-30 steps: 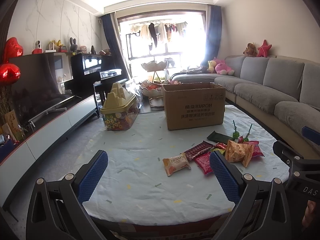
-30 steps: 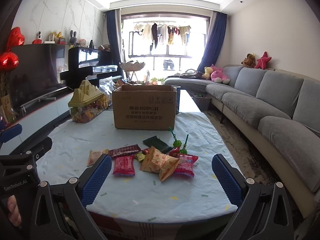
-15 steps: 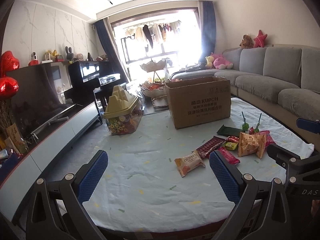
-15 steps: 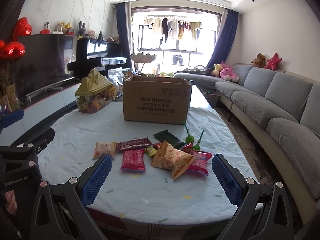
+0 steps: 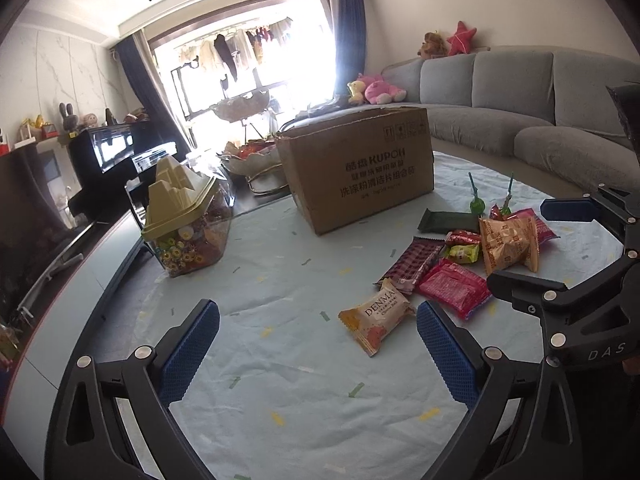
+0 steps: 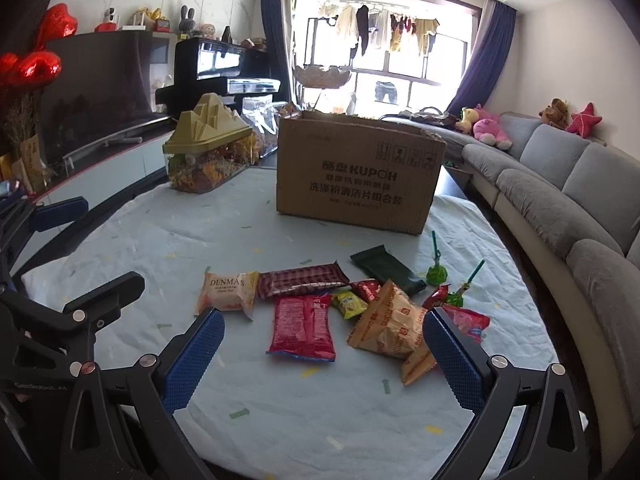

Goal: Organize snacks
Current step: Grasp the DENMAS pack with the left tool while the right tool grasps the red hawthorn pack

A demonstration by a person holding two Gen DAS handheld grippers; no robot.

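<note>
Both my pairs of fingers stand wide apart and hold nothing. My left gripper [image 5: 318,336] hovers low over the tabletop [image 5: 280,380], and the Denmas cake packet [image 5: 376,322] lies just ahead of the gap, nearer my right-hand pad. My right gripper [image 6: 324,344] hangs over the near edge of the pile, with the red packet [image 6: 304,328] between its pads and the orange crisp bag [image 6: 394,330] against the right one.

The open cardboard box [image 6: 356,176] is my landmark. All the snacks lie on my side of it, spread on the cloth: the dark chequered bar [image 6: 302,280] and dark green bar [image 6: 386,270] closest to it, the two green lollipops [image 6: 436,274] off its right corner, the small yellow sachet [image 6: 350,304] in the middle.

I judge the step is a first pick, probably for the box. I would take the outlying cake packet with the left, lower squarely, pinch across its short side, and keep the two grippers clear of each other
</note>
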